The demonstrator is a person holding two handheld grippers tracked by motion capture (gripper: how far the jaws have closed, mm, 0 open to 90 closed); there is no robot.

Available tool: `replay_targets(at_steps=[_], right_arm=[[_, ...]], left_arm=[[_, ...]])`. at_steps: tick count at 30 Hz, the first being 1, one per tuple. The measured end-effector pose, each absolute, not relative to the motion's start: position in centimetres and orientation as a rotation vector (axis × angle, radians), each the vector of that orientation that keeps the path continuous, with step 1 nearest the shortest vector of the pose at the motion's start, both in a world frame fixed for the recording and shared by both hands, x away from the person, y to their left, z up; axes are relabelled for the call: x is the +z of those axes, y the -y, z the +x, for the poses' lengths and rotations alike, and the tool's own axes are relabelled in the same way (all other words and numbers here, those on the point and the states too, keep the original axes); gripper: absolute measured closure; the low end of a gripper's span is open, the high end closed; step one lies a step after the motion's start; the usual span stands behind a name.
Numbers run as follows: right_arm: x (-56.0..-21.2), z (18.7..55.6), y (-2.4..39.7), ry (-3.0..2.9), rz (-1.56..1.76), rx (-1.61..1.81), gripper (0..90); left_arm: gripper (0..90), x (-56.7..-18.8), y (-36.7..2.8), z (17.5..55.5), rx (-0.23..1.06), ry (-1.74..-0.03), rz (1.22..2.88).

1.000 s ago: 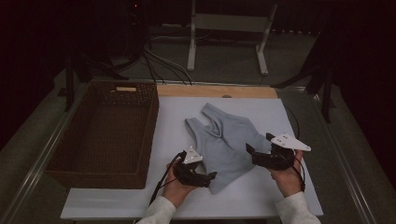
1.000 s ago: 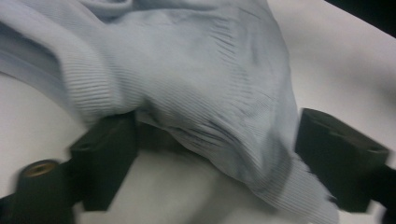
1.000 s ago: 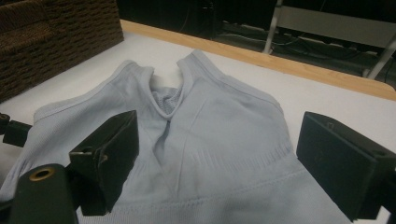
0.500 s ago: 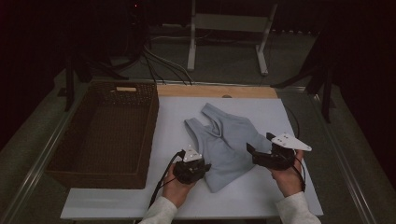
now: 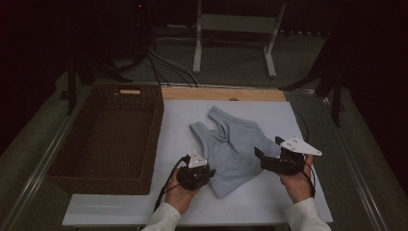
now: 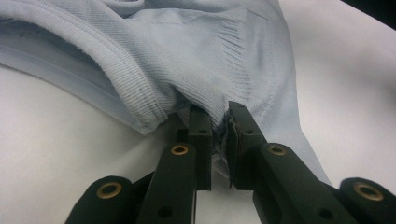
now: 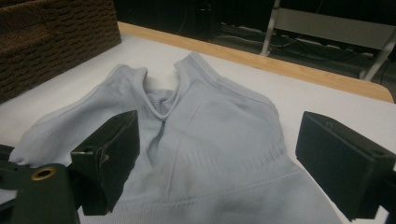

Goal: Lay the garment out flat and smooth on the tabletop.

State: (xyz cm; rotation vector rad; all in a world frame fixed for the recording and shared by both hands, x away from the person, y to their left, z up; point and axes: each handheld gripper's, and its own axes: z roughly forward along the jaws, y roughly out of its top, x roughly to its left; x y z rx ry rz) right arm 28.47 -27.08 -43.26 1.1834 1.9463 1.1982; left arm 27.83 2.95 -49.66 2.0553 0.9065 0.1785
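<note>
High view: pale blue top (image 5: pixel 234 149) flat on white desk (image 5: pixel 298 202), beside wicker basket (image 5: pixel 103 139). Left gripper (image 5: pixel 204 174) jaws just closed, clamped on near hem, likely for lifting or folding. Right gripper (image 5: pixel 262 156) jaws apart, poised at opposite edge. Garment underside hidden; surroundings dark.

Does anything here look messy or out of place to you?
Only slightly: the pale blue top lies crooked and rumpled on the white table, its neckline folded in. The left gripper pinches its hem; the right gripper stands open at the other side. The wicker basket looks tidy.
</note>
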Motion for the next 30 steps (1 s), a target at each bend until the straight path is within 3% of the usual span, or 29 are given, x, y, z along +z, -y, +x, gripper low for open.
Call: replay_targets(at_steps=[30], right_arm=[[-43.1,28.8,28.4,-1.892,1.223,1.194,14.4]], left_arm=[[83.3,-48.7,-6.0,28.6,0.219,-0.971,2.008]])
